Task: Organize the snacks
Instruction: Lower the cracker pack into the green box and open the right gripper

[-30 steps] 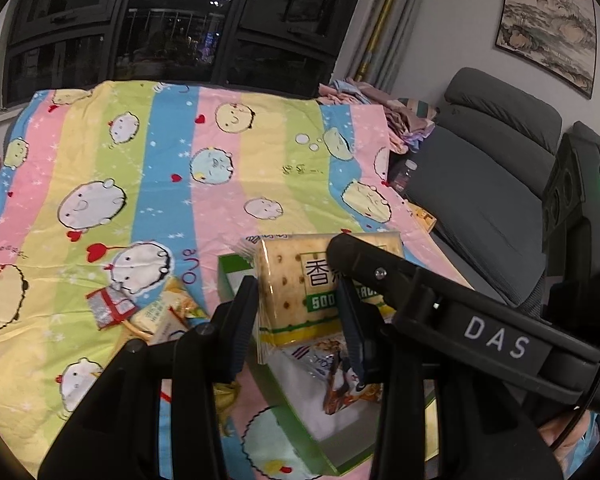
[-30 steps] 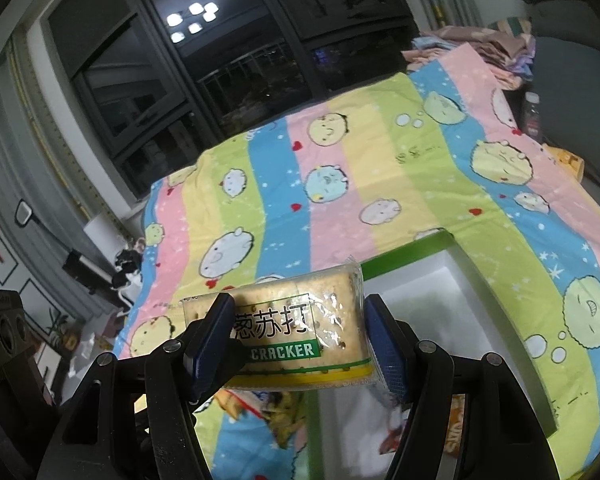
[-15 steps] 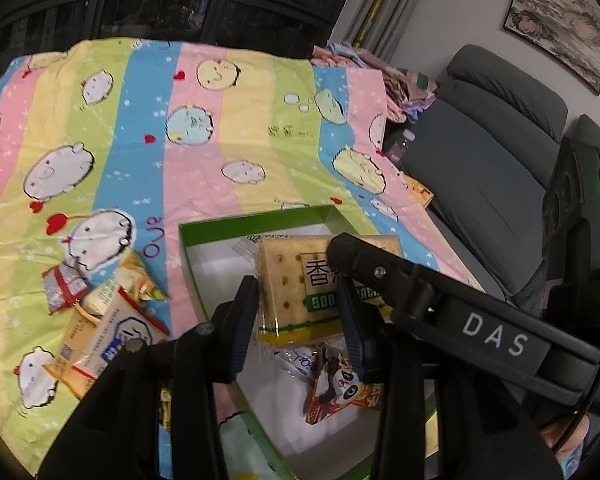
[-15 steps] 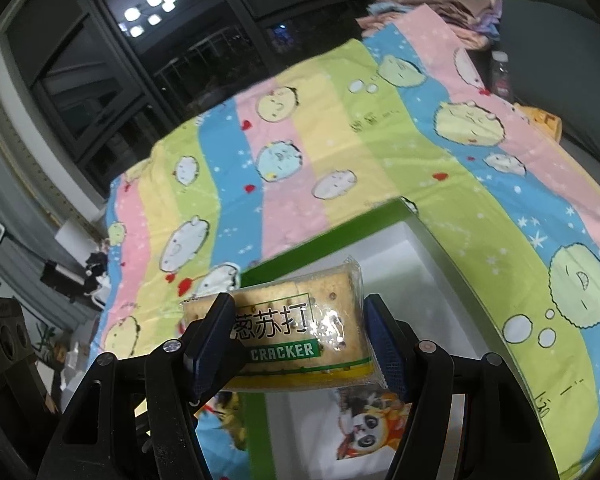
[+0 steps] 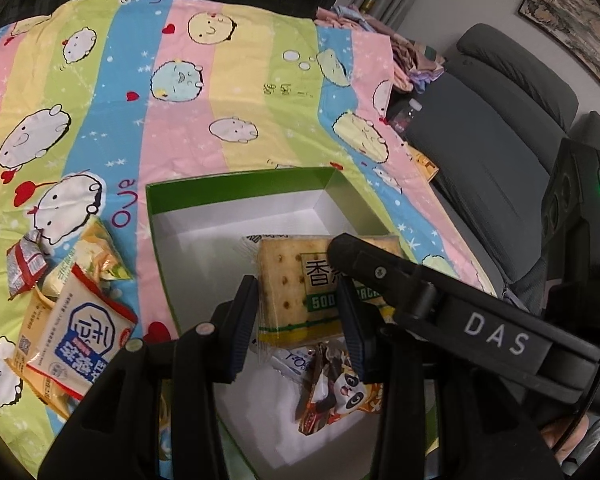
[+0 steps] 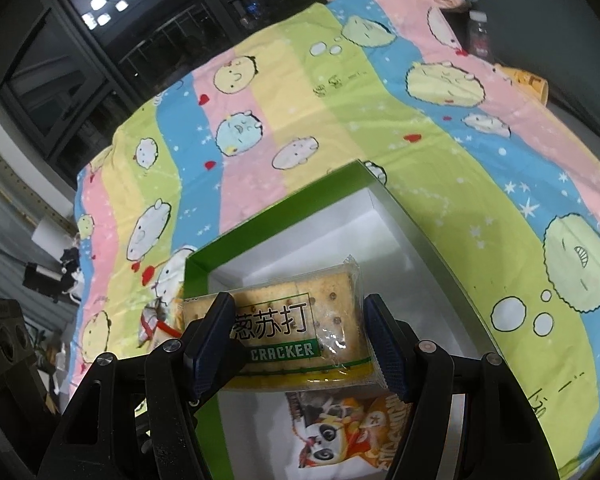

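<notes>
Both the left gripper (image 5: 300, 312) and right gripper (image 6: 300, 344) clamp one soda cracker pack (image 5: 296, 292) by its opposite ends, above the green box (image 5: 236, 182). Light but brittle, with slick film: end grips suit it, squeezed gently.

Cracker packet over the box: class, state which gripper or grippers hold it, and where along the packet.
Both hold the cracker packet: left gripper clamps one end, right gripper the other.
</notes>
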{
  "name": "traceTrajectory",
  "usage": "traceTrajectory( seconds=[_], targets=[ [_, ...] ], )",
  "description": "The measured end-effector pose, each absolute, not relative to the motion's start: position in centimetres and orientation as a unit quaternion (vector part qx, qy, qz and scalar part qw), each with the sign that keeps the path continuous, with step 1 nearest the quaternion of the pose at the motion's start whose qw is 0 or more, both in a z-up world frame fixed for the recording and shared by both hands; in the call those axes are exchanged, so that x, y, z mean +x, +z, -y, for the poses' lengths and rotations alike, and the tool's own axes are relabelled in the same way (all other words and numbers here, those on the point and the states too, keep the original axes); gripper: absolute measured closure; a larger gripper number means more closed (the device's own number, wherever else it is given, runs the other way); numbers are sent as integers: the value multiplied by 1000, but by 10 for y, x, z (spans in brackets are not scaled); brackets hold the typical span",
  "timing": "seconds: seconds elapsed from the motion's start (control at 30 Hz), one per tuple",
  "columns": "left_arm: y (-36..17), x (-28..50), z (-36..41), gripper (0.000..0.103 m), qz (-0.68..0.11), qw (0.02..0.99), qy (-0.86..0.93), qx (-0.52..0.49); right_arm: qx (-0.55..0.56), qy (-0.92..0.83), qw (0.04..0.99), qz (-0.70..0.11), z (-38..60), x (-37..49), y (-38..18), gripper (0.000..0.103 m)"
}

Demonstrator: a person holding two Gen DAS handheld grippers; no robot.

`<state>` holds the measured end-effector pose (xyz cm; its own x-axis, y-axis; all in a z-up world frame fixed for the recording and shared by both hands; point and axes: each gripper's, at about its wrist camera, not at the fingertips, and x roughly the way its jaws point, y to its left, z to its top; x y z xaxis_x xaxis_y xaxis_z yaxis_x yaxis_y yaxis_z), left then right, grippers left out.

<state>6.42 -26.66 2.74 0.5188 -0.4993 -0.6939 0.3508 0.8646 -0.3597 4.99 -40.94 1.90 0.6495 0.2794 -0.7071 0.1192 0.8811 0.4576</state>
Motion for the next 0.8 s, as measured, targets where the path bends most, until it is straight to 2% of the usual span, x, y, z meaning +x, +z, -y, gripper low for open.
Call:
traceTrajectory(
  seconds=[0.63,0.8],
  targets=[
    [3,83,286,64,-460,854,-232,-77,253,10,855,-452,423,67,-9,34],
    [-1,84,290,70,-457,861,-218,-55,236,-6,854,-464,418,73,-13,37]
  ],
)
